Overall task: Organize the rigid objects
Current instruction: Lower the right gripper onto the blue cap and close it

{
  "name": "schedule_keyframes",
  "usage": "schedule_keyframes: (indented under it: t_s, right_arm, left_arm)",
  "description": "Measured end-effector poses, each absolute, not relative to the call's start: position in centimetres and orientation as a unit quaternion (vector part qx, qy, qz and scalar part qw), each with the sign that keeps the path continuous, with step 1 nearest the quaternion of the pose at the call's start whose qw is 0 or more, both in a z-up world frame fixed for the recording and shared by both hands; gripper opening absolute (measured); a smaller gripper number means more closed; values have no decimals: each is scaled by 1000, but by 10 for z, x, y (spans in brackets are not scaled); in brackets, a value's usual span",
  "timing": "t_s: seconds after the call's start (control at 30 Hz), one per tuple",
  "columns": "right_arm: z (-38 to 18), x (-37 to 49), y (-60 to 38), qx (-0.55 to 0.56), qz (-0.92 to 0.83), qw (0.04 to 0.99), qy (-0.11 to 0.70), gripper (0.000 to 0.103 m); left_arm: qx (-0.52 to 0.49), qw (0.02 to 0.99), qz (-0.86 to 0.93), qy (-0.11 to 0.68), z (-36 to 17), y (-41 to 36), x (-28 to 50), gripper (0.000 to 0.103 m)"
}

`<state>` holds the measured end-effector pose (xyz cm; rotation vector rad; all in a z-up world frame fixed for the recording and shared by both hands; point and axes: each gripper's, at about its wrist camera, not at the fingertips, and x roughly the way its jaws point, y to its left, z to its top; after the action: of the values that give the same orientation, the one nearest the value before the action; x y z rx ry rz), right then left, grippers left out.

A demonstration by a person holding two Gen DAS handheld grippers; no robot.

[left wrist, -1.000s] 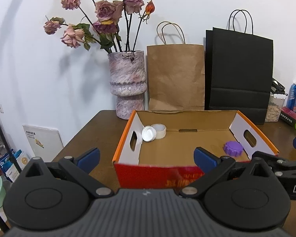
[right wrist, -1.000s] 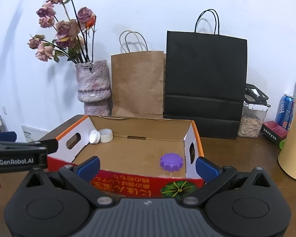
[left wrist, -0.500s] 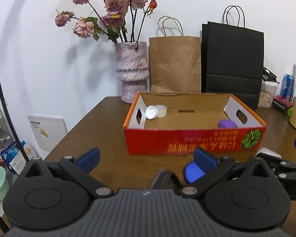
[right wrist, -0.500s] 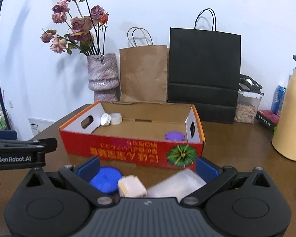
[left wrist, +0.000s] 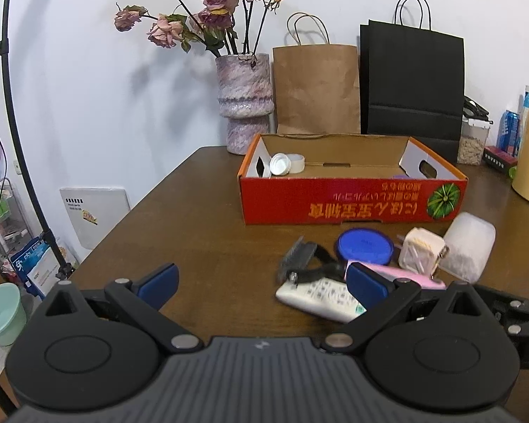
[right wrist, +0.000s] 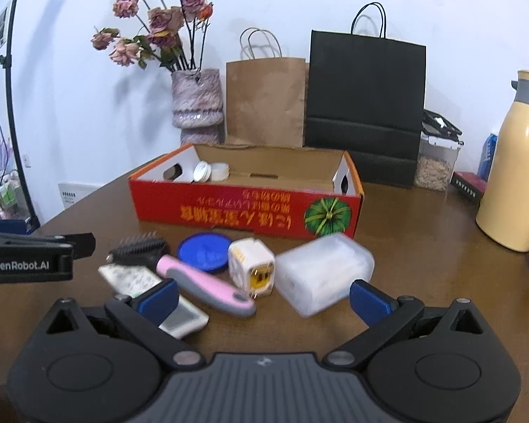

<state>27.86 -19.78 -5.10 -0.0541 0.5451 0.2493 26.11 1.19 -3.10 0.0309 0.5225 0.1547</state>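
Left gripper wide open, holding nothing, over bare brown table. Right gripper wide open too, empty, just behind pink brush, white remote, blue lid, plug cube, frosted box. Red box beyond, holding white cap; purple thing mostly hidden. "GenRobot.AI" on other claw.

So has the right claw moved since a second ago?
Yes. The right claw has pulled back from the red box: earlier its fingers sat at the box's front wall, and now loose items show between them.
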Motion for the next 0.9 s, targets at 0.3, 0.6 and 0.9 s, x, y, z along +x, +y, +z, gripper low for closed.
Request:
schedule_keyframes:
  t_s: [0.3,0.6,0.9]
  right_arm:
    - [-65,252,-192,-35,139,947,289,103]
    - [-78,244,-181,-33,162,934,317,103]
    - [-85,246,-175,-27,182,924,334,72]
  left_arm:
    - [20,961,78,265,-40,13,239,103]
    - [21,959,80,272,-48,15,227,103]
    - [16,958,84,274,-50,21,223,103]
